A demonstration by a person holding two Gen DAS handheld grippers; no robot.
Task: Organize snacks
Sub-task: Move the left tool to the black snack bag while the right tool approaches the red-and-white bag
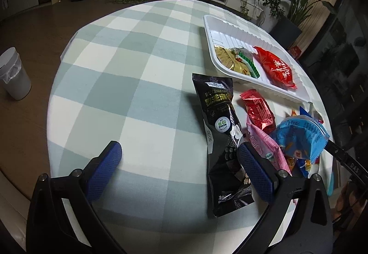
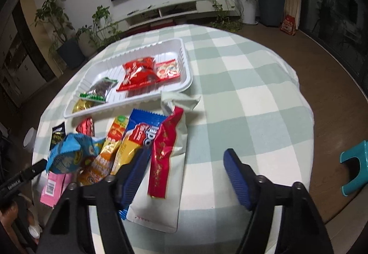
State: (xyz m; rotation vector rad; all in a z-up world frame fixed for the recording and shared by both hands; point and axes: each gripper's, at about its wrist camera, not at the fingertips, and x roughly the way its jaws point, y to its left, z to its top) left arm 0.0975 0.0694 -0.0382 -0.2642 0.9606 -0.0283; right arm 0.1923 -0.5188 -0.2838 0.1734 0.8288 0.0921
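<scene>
Both tongs hang open and empty over the checked worktop (image 1: pixel 128 84), and the move ahead seems to turn on the black sachet (image 1: pixel 222 139), which lies loose on the cloth, not yet in the white tray (image 1: pixel 208 31). In the left wrist view the left tongs (image 1: pixel 180 162) straddle bare cloth with the sachet's lower half just inside the right-hand blue pad, so the packet sits off to the right of their centre. Its long axis runs almost straight away from the camera, roughly along the fingers, top end pointing towards the tray's near corner. A shift to the right would probably be needed before the pads could close across its narrow width. The right tongs (image 2: pixel 186 162) are spread over the red stick packet (image 2: pixel 164 155) lying on a pale pouch (image 2: pixel 161 203), and from that side the black sachet shows only as a corner far to the left, beyond the blue crumpled wrapper (image 2: pixel 69 152). So the left hand looks nearer to it. The tray already holds a red bag (image 2: pixel 138 72) and several smaller packets.
</scene>
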